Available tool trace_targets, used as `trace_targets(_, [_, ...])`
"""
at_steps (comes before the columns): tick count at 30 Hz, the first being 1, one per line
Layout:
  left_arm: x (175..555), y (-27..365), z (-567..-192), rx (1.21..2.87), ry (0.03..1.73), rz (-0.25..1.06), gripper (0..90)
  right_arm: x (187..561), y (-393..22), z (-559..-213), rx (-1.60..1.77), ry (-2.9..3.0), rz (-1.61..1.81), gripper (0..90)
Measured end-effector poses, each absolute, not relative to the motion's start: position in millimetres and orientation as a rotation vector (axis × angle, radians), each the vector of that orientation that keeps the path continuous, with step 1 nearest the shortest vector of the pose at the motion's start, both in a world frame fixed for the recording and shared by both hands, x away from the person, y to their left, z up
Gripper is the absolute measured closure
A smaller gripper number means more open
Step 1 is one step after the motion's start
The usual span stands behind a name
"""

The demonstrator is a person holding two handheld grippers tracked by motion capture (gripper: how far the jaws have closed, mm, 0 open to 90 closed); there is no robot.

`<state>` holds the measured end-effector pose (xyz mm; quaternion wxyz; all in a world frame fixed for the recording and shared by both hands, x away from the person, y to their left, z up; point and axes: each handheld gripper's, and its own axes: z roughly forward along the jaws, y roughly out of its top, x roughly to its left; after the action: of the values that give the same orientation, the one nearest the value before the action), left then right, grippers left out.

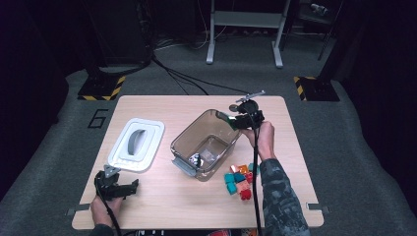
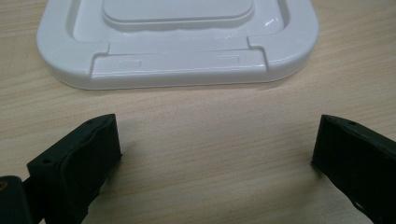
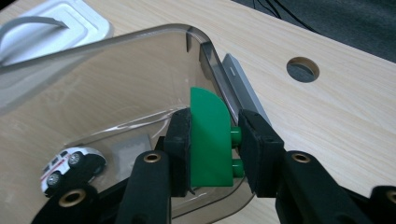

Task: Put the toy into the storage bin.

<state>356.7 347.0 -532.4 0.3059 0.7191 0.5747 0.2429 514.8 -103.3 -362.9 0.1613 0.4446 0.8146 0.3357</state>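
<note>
My right gripper (image 3: pixel 212 149) is clamped on a green brick (image 3: pixel 210 140), one pad on its flat face and the other against its two studs, and I hold it just above the far corner of the clear plastic bin (image 1: pixel 184 140). Down below the brick, on the bin's floor, lies a small white toy car (image 3: pixel 70 165). Just beside the bin on my near side sits a heap of teal, orange and red bricks (image 1: pixel 239 181), close under my right forearm. My left gripper (image 2: pixel 212 158) rests on the table (image 1: pixel 162 196) well apart from the right one, jaws spread wide with nothing between them, and the white lid (image 2: pixel 177 42) lies just ahead of it.
</note>
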Motion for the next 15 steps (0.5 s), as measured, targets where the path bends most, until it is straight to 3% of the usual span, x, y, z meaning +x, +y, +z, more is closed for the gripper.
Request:
trace_targets(6, [356.7, 347.0, -532.4, 1.903, 1.52, 0.642, 0.9, 514.7, -105.0, -375.4, 1.288, 2.336, 0.927, 65.2])
trace_targets(15, [356.7, 347.0, -532.4, 1.903, 1.52, 0.641, 0.9, 504.9, -113.5, -372.8, 1.343, 2.279, 0.965, 42.7])
